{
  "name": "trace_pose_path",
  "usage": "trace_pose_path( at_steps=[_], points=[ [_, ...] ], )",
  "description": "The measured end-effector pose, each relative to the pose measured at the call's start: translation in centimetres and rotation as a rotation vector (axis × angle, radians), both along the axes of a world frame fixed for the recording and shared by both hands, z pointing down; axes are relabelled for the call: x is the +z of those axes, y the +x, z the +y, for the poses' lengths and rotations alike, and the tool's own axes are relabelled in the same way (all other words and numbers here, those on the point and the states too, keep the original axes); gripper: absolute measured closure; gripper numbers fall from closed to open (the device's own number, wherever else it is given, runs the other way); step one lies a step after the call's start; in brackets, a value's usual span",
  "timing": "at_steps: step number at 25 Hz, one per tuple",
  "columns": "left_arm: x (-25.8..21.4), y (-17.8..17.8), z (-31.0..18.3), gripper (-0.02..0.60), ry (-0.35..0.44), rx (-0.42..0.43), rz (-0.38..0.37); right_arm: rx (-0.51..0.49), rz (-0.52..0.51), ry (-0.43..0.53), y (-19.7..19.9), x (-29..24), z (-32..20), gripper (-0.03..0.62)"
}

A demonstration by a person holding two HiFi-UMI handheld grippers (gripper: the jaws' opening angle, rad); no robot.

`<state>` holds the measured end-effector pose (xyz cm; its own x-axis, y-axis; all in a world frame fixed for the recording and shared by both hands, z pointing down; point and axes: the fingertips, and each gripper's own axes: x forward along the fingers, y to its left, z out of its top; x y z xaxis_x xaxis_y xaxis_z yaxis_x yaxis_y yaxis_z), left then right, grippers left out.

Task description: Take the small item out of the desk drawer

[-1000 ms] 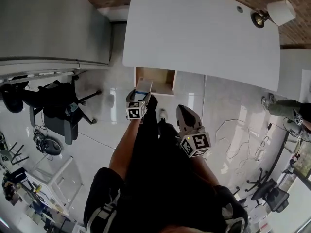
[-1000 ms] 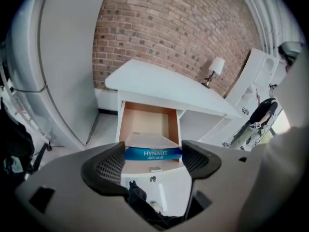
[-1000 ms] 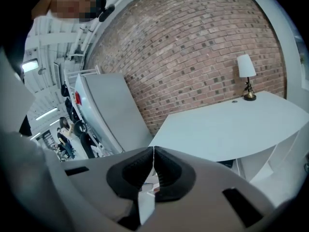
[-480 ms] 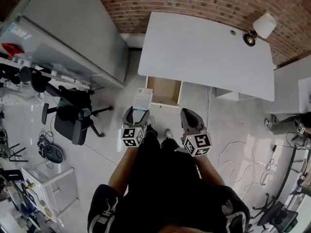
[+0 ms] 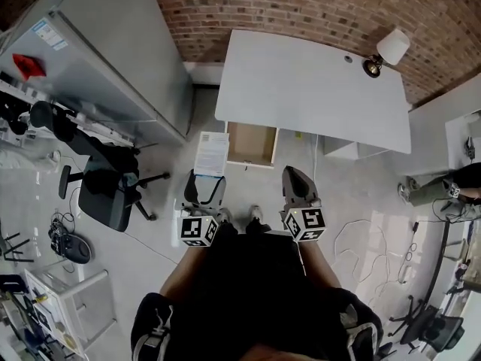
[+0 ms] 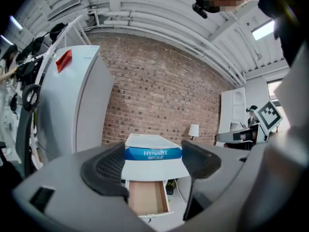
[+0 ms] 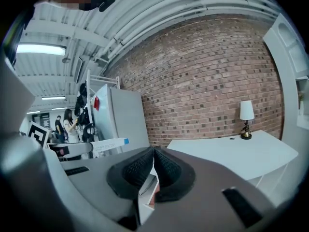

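A white box with a blue band [image 6: 153, 157] sits between the jaws of my left gripper [image 6: 153, 164], which is shut on it. In the head view the box [image 5: 212, 153] sticks out ahead of the left gripper [image 5: 205, 183], left of the open wooden drawer [image 5: 252, 144] and nearer to me. The drawer [image 6: 146, 197] hangs under the white desk [image 5: 316, 89], and its inside shows bare wood. My right gripper [image 5: 292, 173] is in front of the drawer, to its right, held above the floor. Its jaws [image 7: 153, 170] are shut with nothing between them.
A table lamp [image 5: 383, 53] stands at the desk's far right corner, against the brick wall. A tall grey cabinet [image 5: 105, 66] stands to the left, with an office chair [image 5: 109, 190] near it. Cables [image 5: 368, 239] lie on the floor to the right.
The left gripper has drawn back from the drawer toward my body with the box in it. The view has pulled away from the desk. The right gripper now sits level with the left.
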<state>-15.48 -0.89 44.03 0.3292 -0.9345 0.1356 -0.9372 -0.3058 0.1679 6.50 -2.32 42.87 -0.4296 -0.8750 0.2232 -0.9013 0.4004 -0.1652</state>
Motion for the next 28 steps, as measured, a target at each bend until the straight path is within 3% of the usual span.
trace_pose_path(
  at_steps=[11,28],
  points=[
    [-3.9,-0.5,3.0,0.210,0.060,0.064,0.034,0.016,0.028,0.041,-2.8,-1.7,3.2,0.566],
    [-3.7,0.1,2.6,0.210,0.064,0.093,0.046,0.060,0.027,0.054,-3.3,-1.8,3.3,0.568]
  ],
)
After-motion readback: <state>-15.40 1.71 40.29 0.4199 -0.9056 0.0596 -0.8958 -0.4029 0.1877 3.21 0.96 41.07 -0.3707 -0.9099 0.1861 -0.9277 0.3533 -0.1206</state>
